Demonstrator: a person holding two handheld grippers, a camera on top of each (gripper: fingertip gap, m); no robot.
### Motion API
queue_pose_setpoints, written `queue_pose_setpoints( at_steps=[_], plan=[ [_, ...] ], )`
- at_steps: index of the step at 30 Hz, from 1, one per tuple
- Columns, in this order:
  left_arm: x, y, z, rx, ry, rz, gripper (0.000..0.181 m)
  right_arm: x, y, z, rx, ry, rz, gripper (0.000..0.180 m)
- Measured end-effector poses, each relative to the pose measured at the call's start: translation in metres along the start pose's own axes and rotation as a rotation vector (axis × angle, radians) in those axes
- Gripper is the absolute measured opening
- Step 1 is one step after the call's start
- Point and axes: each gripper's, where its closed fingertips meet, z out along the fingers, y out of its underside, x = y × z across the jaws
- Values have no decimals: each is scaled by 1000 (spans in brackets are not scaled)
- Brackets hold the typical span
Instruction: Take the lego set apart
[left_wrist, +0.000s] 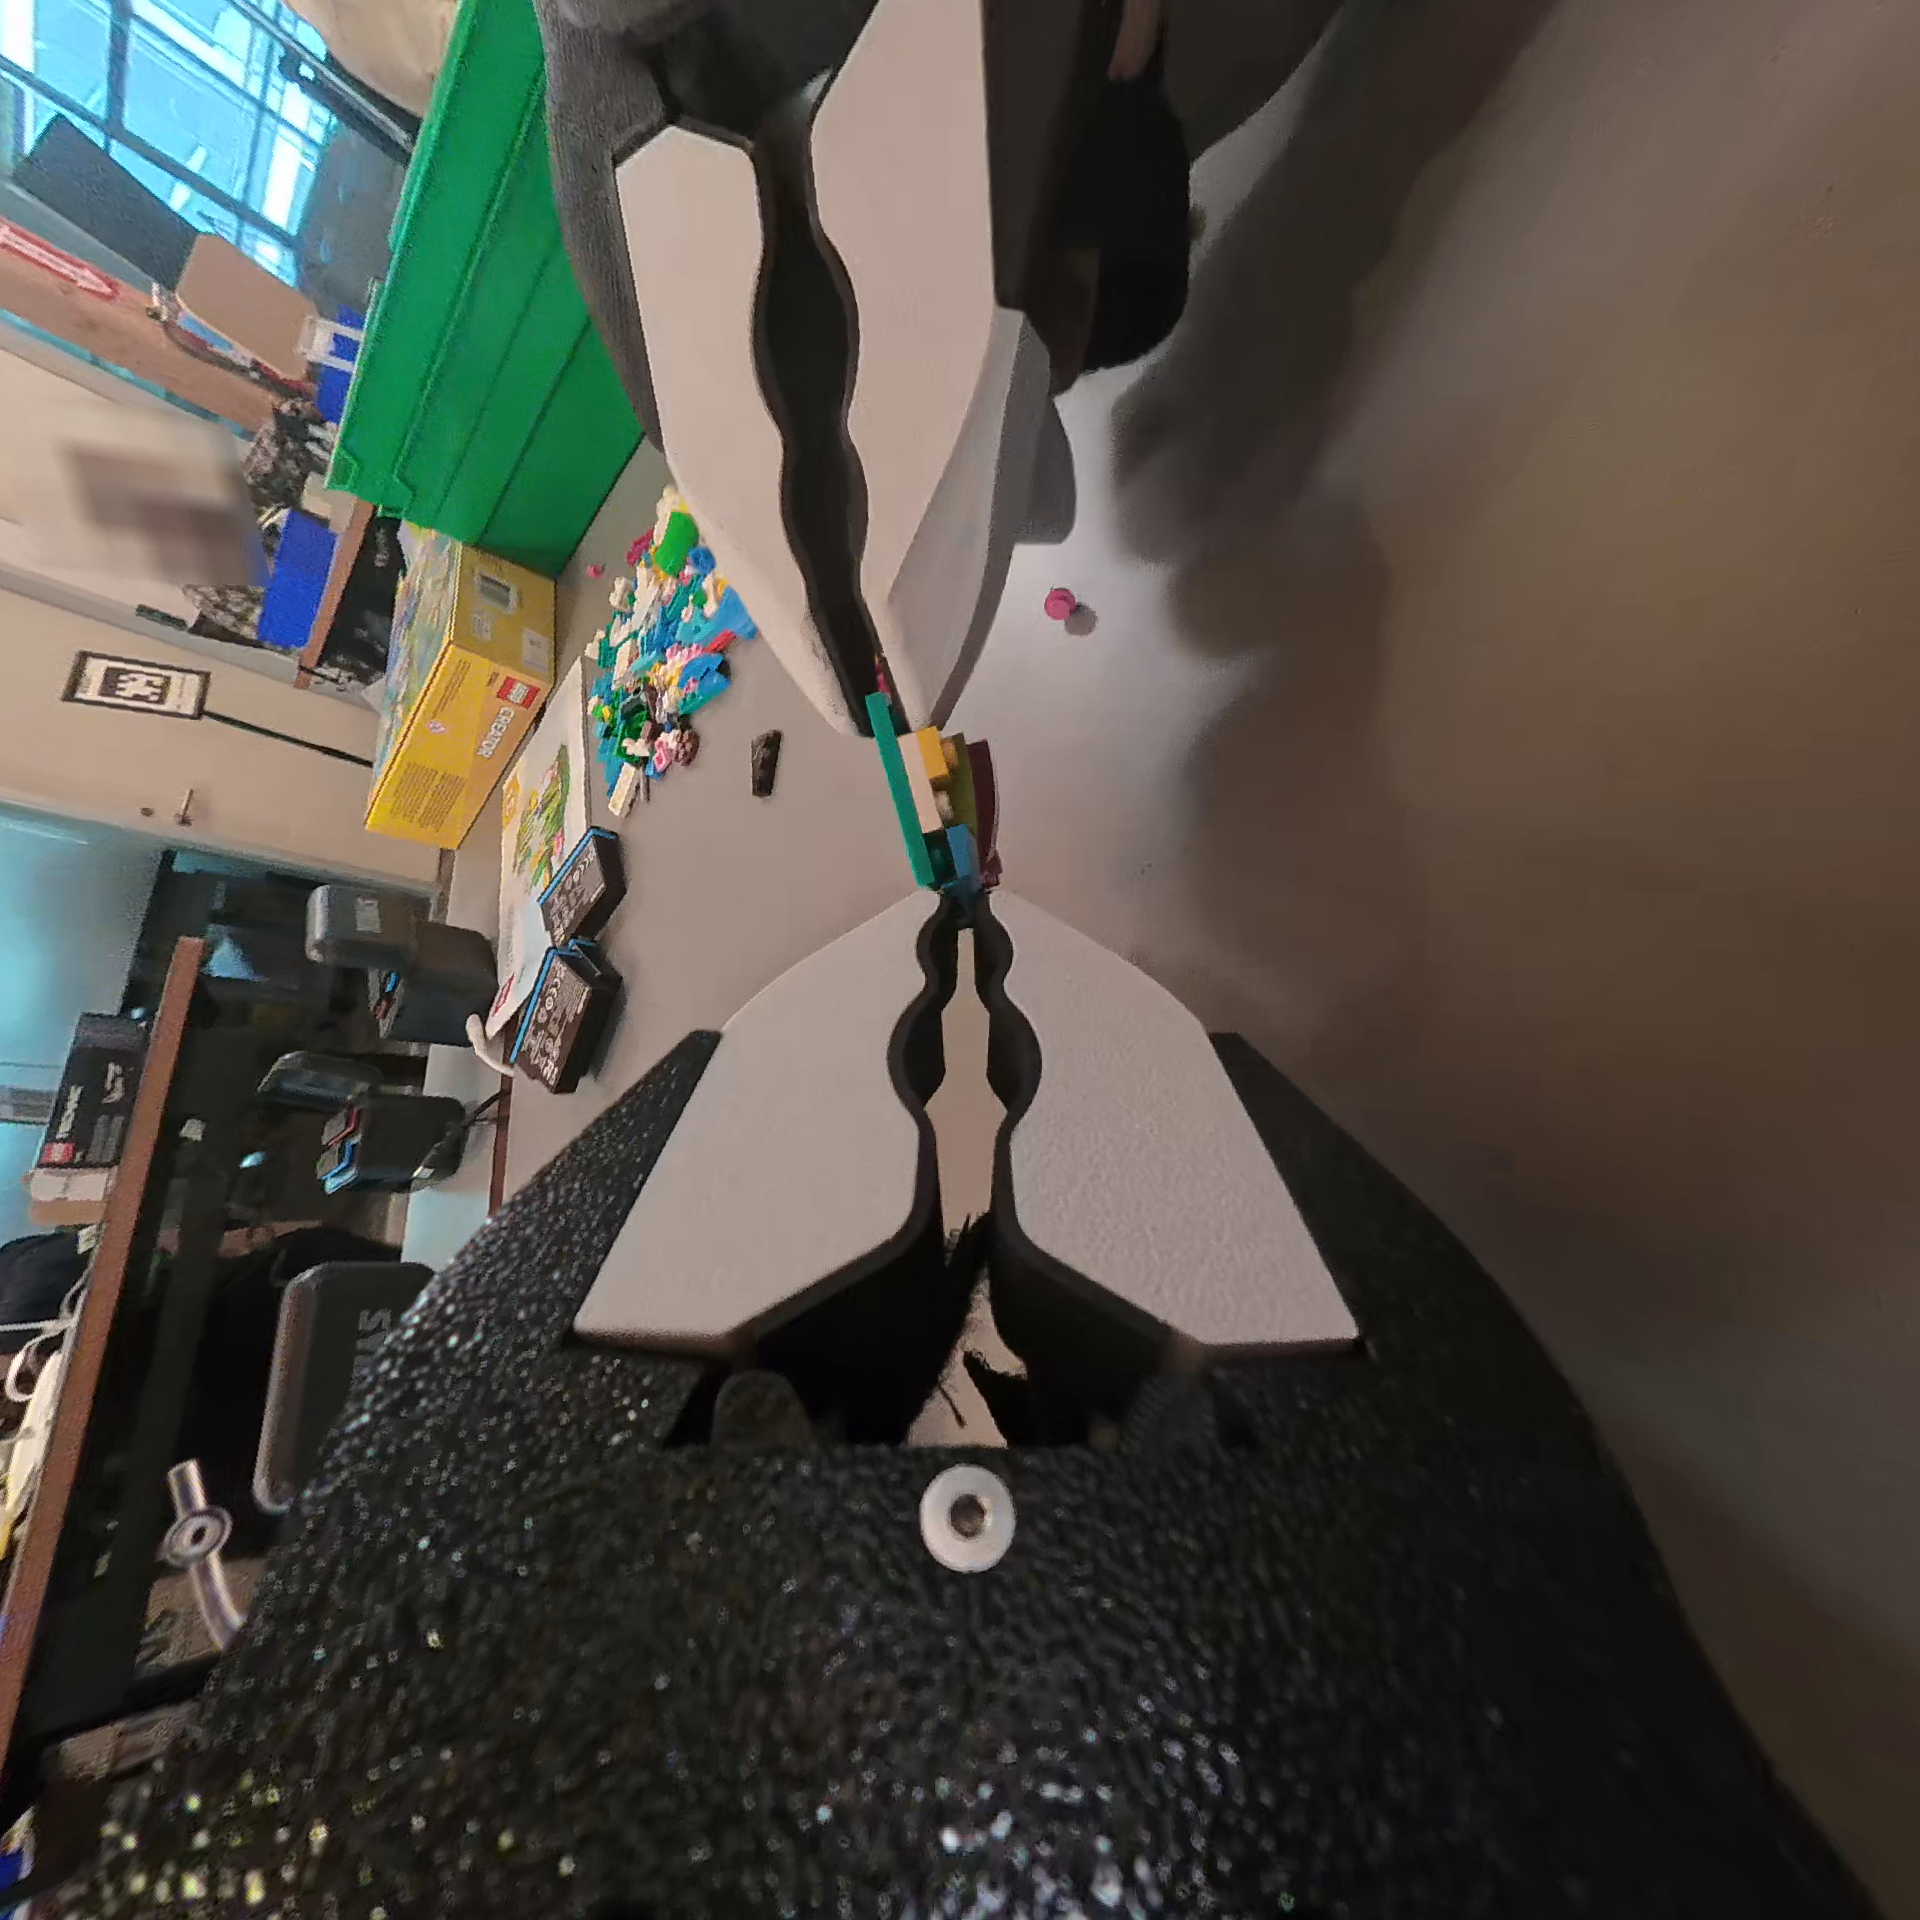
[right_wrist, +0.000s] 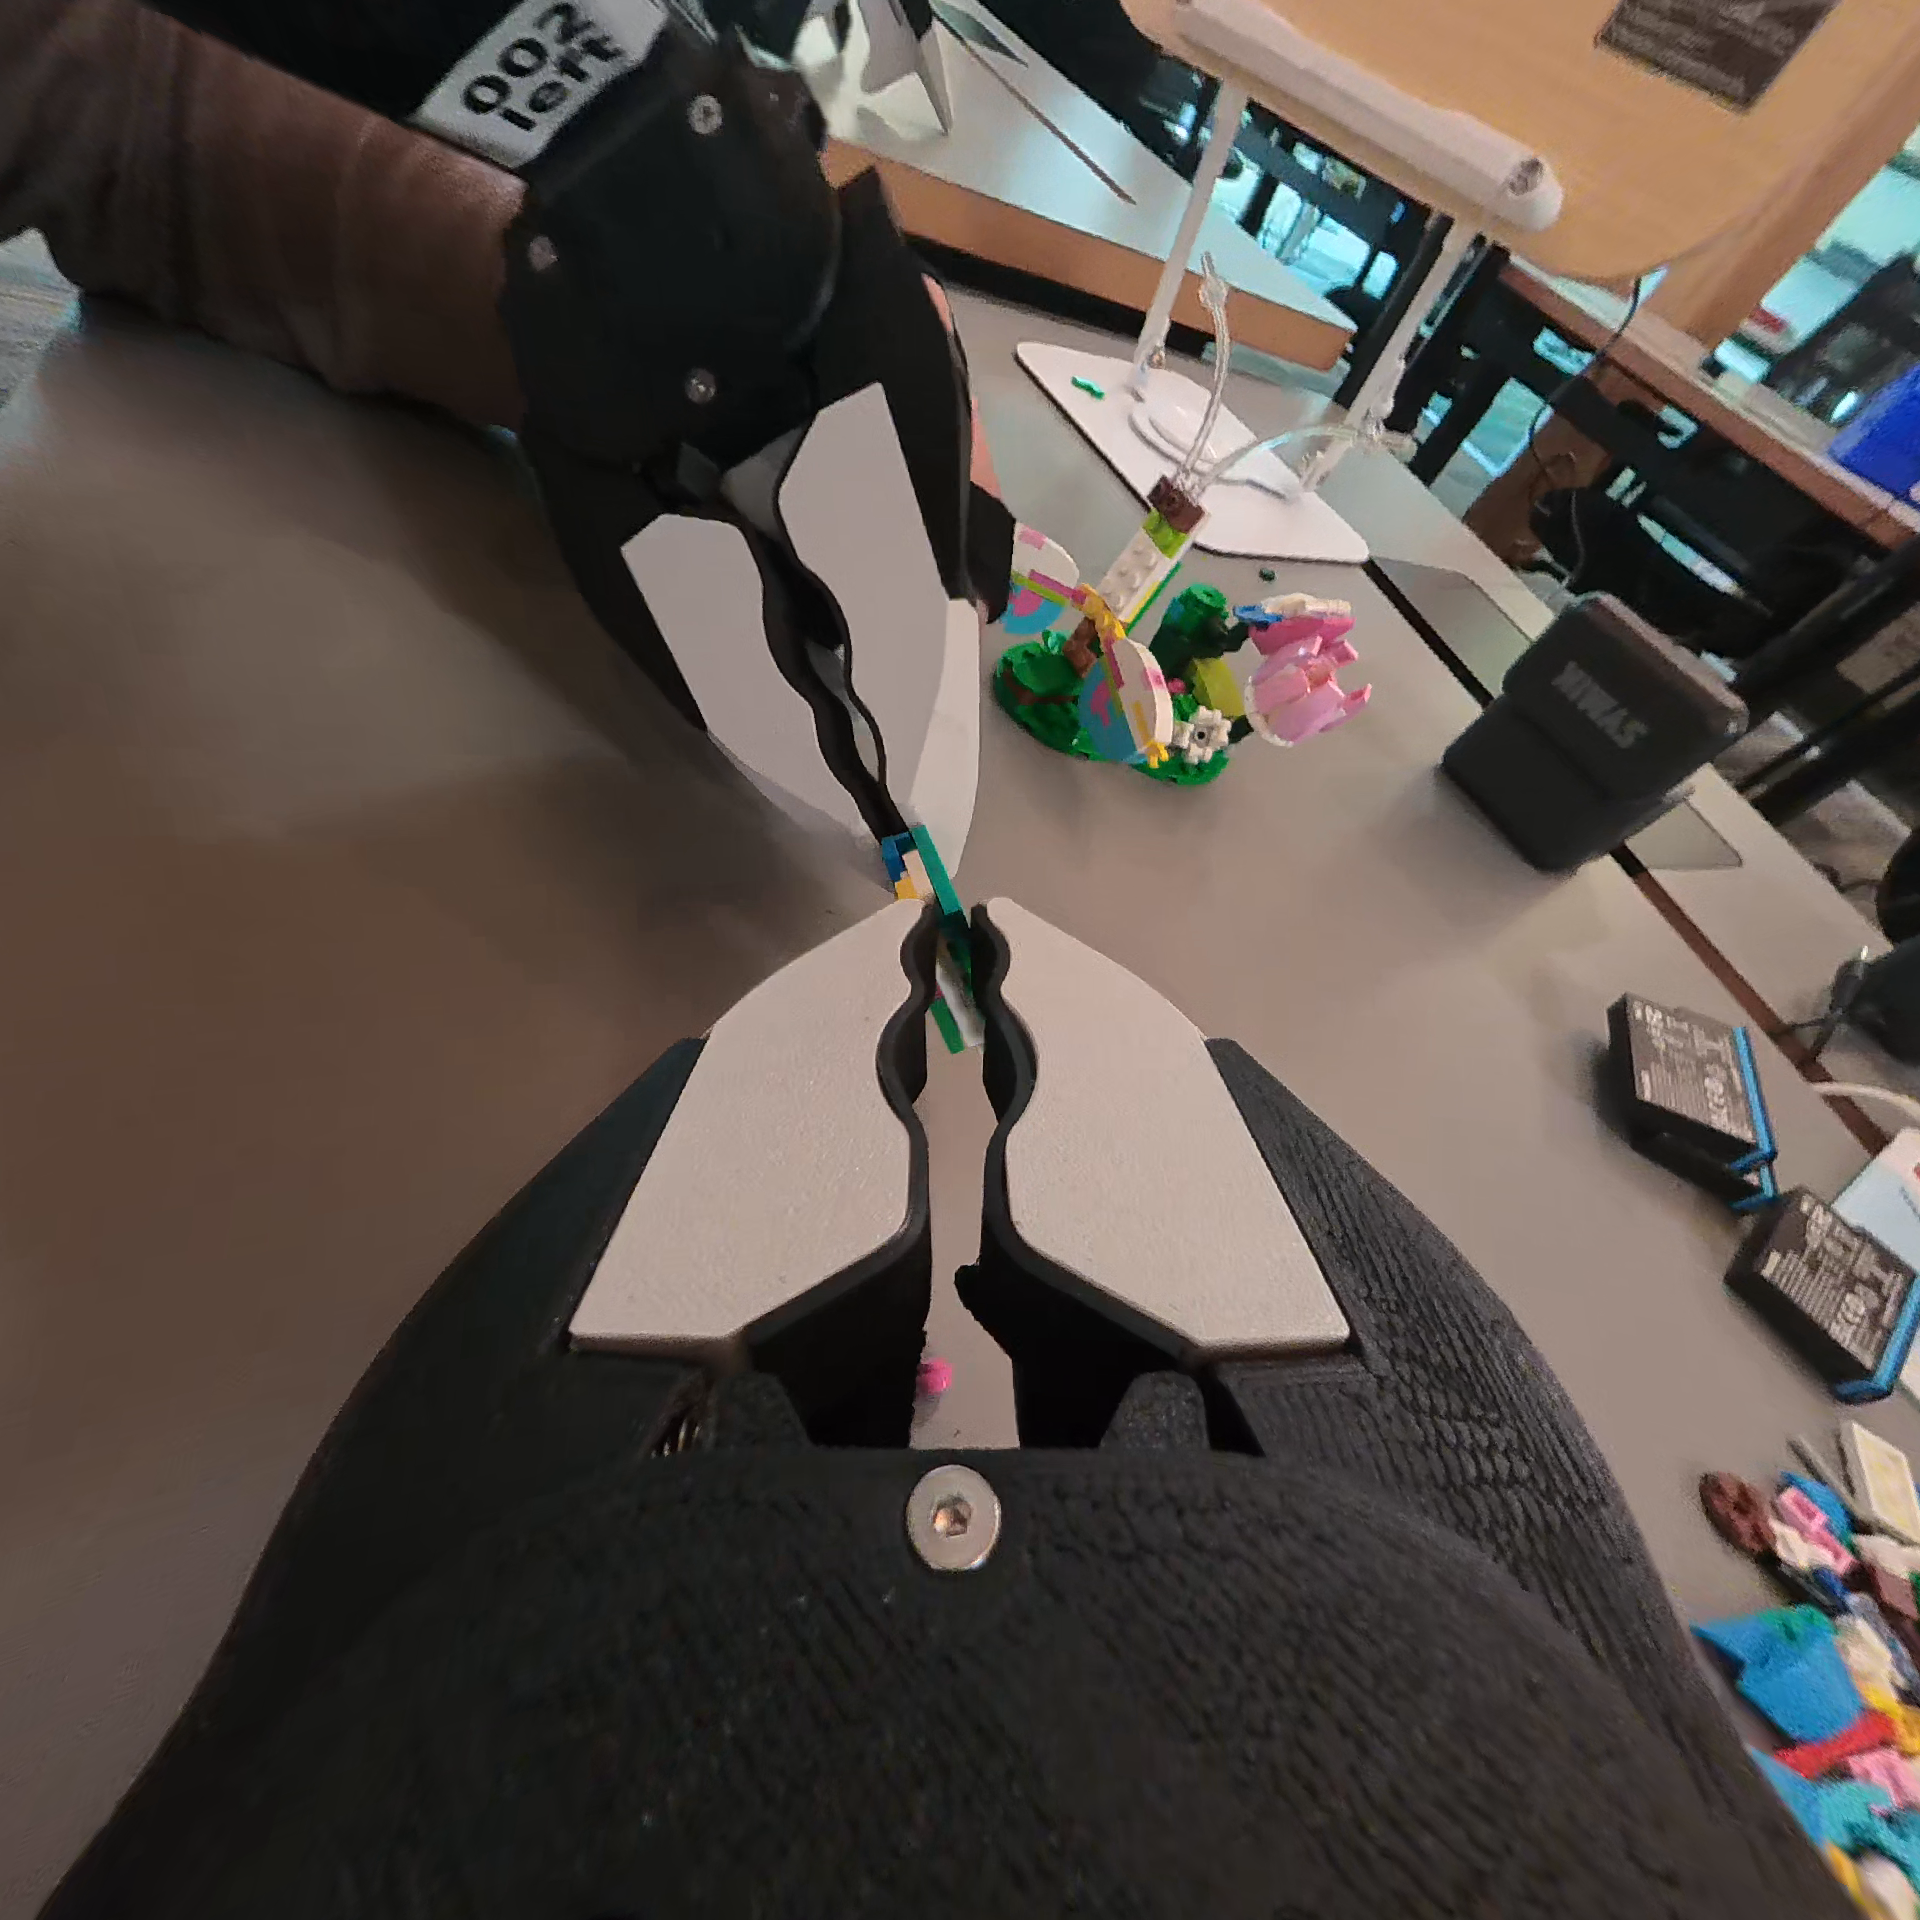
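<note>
Both claws are pinching the same little lego piece (left_wrist: 940, 805) up in the air above the grey table (left_wrist: 1351, 727). The left claw (left_wrist: 961, 906) is squeezed almost closed on the blue end of it. The right claw (right_wrist: 951, 914) is squeezed almost closed too, holding the long teal strip at the other end. So the piece is sitting right between the two claw tips, with the tips nearly touching each other.

The piece looks tiny and very light. It is hard plastic, so it is not going to bend, but it is smooth and could slip or pop out. I think the best places to hold are the flat sides of the bricks, close to the seam, then twisting gently.

Past the right claw, the bigger lego flower model (right_wrist: 1143, 675) is waiting. Loose bricks (left_wrist: 665, 655) are lying beyond the left claw.
</note>
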Motion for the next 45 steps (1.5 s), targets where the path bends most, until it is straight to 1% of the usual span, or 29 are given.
queue_pose_setpoints(
  at_steps=[4,12,17,25,29,30,32,33,35,38,40,42,43,45],
  plan=[
    [-3,10,2,-54,-27,24,3,7,7,6,-43,45,64,4],
    [-8,18,3,-106,-64,78,2,16,13,11,-78,106,173,5],
    [-6,24,3,-131,-50,95,2,16,18,16,-99,115,225,5],
    [2,22,2,-78,52,-20,2,9,21,16,-119,56,171,5],
    [5,20,3,-83,78,-51,2,3,19,14,-115,40,65,5],
    [4,20,3,-95,76,-47,3,2,18,13,-110,46,30,6],
    [5,23,4,-132,71,-22,3,-3,11,13,-82,35,-21,21],
    [6,24,5,-137,73,-17,3,-6,9,14,-81,23,-30,25],
    [8,22,5,-126,81,-23,2,-8,12,16,-117,25,-62,25],
    [9,17,5,-112,90,-14,2,-12,19,21,-164,28,-125,24],
    [12,13,4,-94,100,0,2,-13,21,23,-171,31,-141,14],
    [12,11,3,-87,98,15,2,-14,20,23,-159,25,-147,11],
    [11,10,2,-80,88,14,2,-13,18,22,-146,27,-125,11],
    [2,7,-1,-44,48,-5,2,-7,11,21,-88,34,-11,11]
  ],
)
